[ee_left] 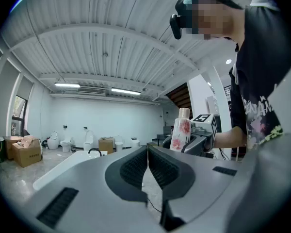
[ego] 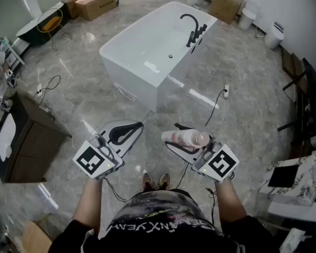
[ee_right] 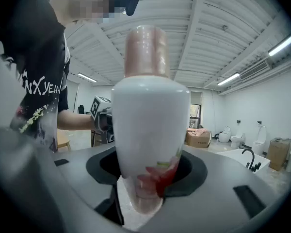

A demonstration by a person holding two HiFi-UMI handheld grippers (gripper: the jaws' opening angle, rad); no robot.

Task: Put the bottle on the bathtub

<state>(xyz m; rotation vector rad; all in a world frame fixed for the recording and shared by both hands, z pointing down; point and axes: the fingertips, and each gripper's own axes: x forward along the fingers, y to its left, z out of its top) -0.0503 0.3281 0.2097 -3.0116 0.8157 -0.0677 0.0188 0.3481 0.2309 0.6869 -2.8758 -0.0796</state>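
Note:
A white bottle point(ego: 189, 137) with a pink cap and a pink flower print lies crosswise between the jaws of my right gripper point(ego: 175, 136), which is shut on it. In the right gripper view the bottle point(ee_right: 148, 125) stands upright, cap on top, and fills the middle between the jaws of the right gripper point(ee_right: 145, 191). My left gripper point(ego: 137, 126) is beside it, shut and empty; its pads meet in the left gripper view point(ee_left: 147, 161). The white bathtub point(ego: 127, 40) with a black faucet point(ego: 193, 28) stands on the floor ahead, well apart from both grippers.
Cardboard boxes point(ego: 96, 0) and toilets sit along the far wall. A dark cabinet point(ego: 29, 136) stands at the left, and black cables with a power strip point(ego: 226, 91) lie on the marble floor. At the right are a desk and a dark frame point(ego: 305, 104).

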